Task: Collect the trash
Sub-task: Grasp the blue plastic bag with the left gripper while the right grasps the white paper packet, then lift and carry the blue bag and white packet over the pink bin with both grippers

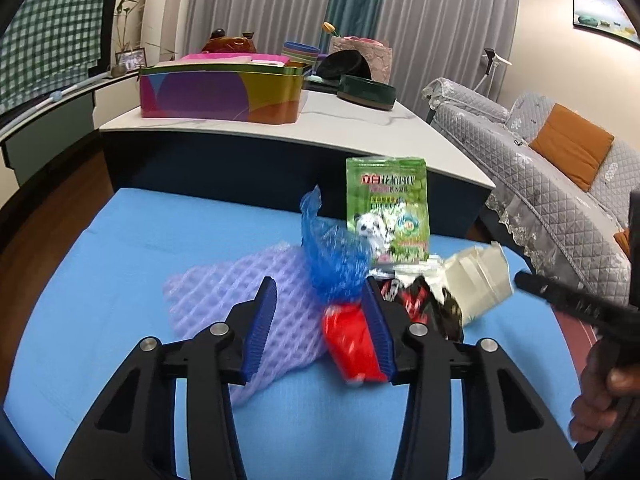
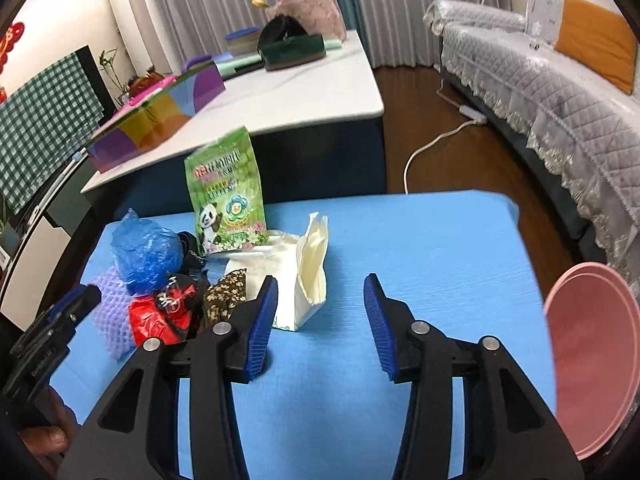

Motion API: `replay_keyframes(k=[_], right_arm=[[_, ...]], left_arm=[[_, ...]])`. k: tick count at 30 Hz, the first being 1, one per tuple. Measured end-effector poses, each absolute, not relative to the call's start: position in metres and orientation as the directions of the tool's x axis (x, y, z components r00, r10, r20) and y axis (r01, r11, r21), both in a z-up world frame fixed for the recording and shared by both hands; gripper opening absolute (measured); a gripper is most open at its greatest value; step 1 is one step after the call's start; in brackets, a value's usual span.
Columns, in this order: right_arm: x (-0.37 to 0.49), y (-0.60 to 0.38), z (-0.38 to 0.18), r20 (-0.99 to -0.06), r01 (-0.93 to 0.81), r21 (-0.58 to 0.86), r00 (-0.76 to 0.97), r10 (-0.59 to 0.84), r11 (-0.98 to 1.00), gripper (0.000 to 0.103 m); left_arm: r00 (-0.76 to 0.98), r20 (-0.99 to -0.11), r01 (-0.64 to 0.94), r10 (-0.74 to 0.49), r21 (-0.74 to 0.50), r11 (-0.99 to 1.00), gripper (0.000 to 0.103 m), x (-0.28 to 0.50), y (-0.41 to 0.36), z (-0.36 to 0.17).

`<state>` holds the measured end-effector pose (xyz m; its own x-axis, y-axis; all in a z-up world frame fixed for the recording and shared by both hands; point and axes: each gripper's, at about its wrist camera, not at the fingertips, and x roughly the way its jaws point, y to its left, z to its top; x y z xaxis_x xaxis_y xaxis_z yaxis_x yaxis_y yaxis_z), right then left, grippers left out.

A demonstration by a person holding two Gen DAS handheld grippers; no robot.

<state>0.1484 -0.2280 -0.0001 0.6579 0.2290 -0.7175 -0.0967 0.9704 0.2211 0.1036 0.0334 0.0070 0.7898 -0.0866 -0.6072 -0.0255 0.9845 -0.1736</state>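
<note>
Trash [image 1: 360, 280] sits heaped on the blue worktop [image 1: 120, 280] ahead of both claws; the released left claw [image 1: 320, 300] should straddle the red wrapper [image 1: 352, 344], the released right claw [image 2: 320, 300] the white carton [image 2: 308, 280].

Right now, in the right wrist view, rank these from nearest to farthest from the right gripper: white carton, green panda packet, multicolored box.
1. White carton, just left of the right gripper.
2. Green panda packet, upright behind it.
3. Multicolored box, on the far white table.
</note>
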Motion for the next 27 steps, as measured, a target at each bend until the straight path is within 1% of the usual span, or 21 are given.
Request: replay_keyframes(k=[4,5,6,7,9,12,14,15,18,27], right_arm=[[0.161,-0.221,-0.009,-0.734,-0.107,0.214,0.638,0.232,0.971,0.046],[0.163,-0.219,-0.010,-0.739,-0.105,0.203,0.636,0.223,0.973,0.046],[0.165,-0.219,-0.012,-0.743,-0.103,0.198,0.632,0.218,0.975,0.042],[0.167,-0.219,-0.013,-0.747,-0.102,0.198,0.628,0.218,0.975,0.039],[0.170,-0.219,-0.017,-0.756,-0.108,0.199,0.616,0.222,0.974,0.023],[0.171,-0.218,-0.018,-0.757,-0.126,0.200,0.609,0.235,0.972,0.016],[0.170,-0.216,-0.015,-0.752,-0.148,0.193,0.613,0.243,0.970,0.012],[0.169,-0.216,-0.014,-0.749,-0.155,0.189,0.616,0.245,0.970,0.010],[0.162,-0.214,-0.004,-0.733,-0.167,0.157,0.640,0.228,0.973,0.008],[0.129,-0.235,0.037,-0.666,-0.172,0.115,0.717,0.204,0.978,0.008]], left_arm=[[0.784,-0.615,-0.033,-0.089,-0.185,0.982,0.044,0.121,0.032,0.004],[0.779,-0.621,-0.042,-0.091,-0.196,0.980,0.042,0.126,0.033,0.001],[0.773,-0.627,-0.049,-0.096,-0.209,0.977,0.037,0.130,0.034,-0.001],[0.768,-0.632,-0.053,-0.099,-0.217,0.975,0.034,0.132,0.035,-0.003],[0.761,-0.641,-0.063,-0.099,-0.225,0.972,0.025,0.138,0.037,-0.006],[0.752,-0.651,-0.061,-0.107,-0.231,0.971,0.017,0.142,0.036,-0.008],[0.745,-0.657,-0.055,-0.112,-0.228,0.972,0.002,0.143,0.034,-0.009],[0.742,-0.661,-0.049,-0.113,-0.222,0.974,0.000,0.143,0.032,-0.009],[0.748,-0.656,-0.041,-0.102,-0.200,0.979,0.000,0.140,0.028,-0.004],[0.788,-0.604,0.010,-0.122,-0.185,0.983,0.000,0.121,0.014,0.022]])
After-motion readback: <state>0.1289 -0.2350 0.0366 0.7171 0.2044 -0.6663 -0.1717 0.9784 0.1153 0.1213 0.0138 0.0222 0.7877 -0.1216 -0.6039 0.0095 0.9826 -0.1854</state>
